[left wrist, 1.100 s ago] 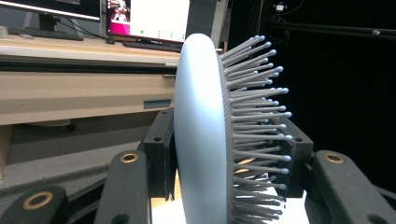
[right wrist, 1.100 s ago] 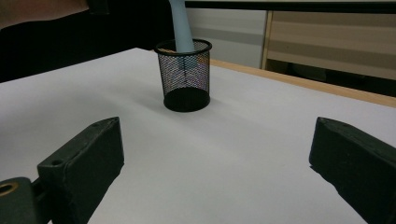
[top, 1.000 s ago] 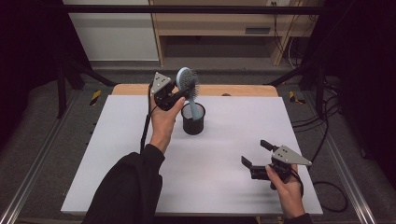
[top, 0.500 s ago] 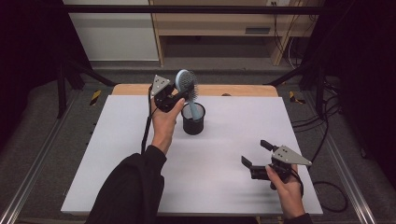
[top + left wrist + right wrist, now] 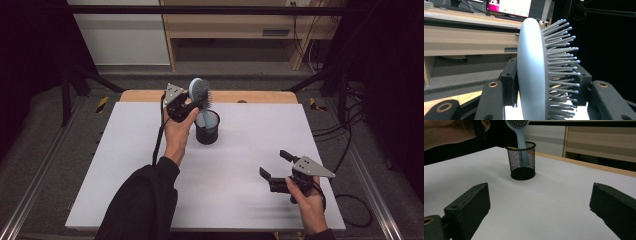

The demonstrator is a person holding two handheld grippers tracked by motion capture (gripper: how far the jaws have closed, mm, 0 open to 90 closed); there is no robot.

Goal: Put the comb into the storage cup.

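On white table (image 5: 125,165): left gripper (image 5: 192,106) clenched on hairbrush (image 5: 201,90), handle inside mesh cup (image 5: 207,128); right gripper (image 5: 276,164) released. Next, probably letting go.

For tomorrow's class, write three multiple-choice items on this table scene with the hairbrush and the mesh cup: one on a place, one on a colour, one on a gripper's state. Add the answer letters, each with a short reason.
1. Where is the handle of the hairbrush?
A. flat on the table
B. inside the mesh cup
C. between the right gripper's jaws

2. What colour is the hairbrush?
A. light blue
B. red
C. yellow

3. How do the jaws of the right gripper stand?
A. shut on the cup
B. shut on the hairbrush
C. open, with nothing between them

Answers:
1 B: the right gripper view shows the handle going down into the cup.
2 A: the brush back is pale blue in the left gripper view, where the left gripper clamps the head.
3 C: its jaws stand wide apart over the bare white table.
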